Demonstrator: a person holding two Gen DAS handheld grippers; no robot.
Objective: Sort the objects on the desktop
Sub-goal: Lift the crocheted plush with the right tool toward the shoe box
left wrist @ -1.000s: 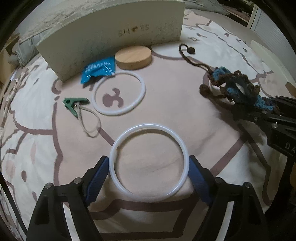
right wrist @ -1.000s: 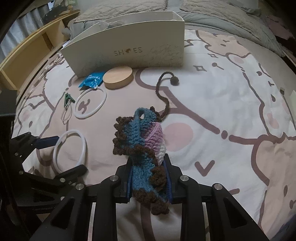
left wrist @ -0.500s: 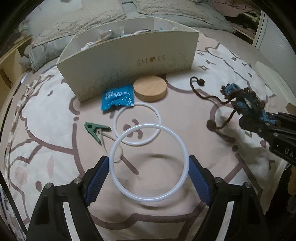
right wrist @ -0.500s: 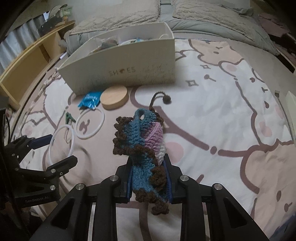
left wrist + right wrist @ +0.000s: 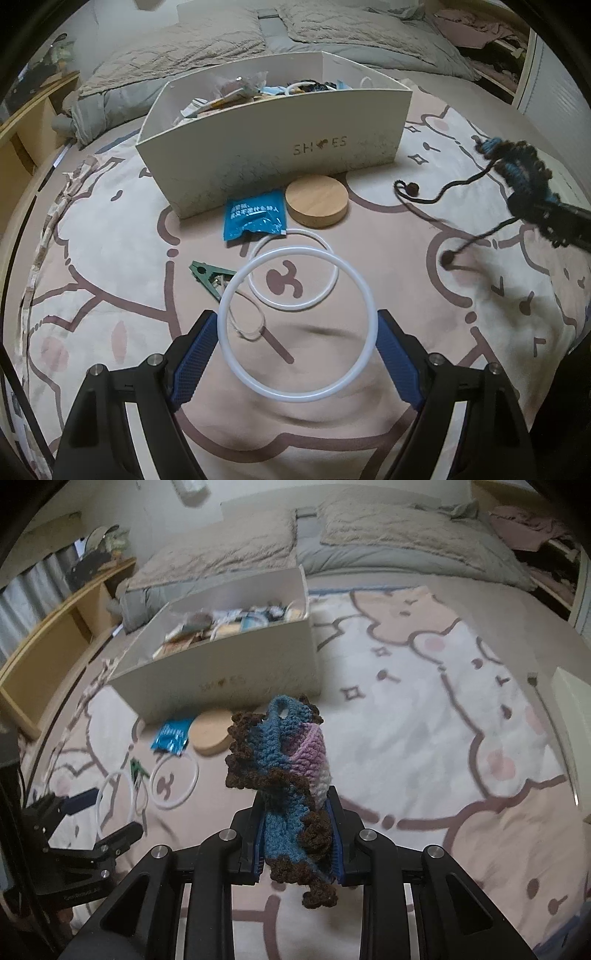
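White ring is pinched across its width between the blue pads of the left hand-held gripper, held above the bedspread in front of the shoe box. It looks thin, light and probably springy and slick, so squeezing the outer edge could bow it or pop it out; gentle pressure seems best. Crocheted pouch is clamped in the right hand-held gripper, also in front of the shoe box; soft, light, floppy, with cords dangling that may snag. A mid-body grip suits it. Still lying before the box: second ring, green clip, blue packet, wooden disc.
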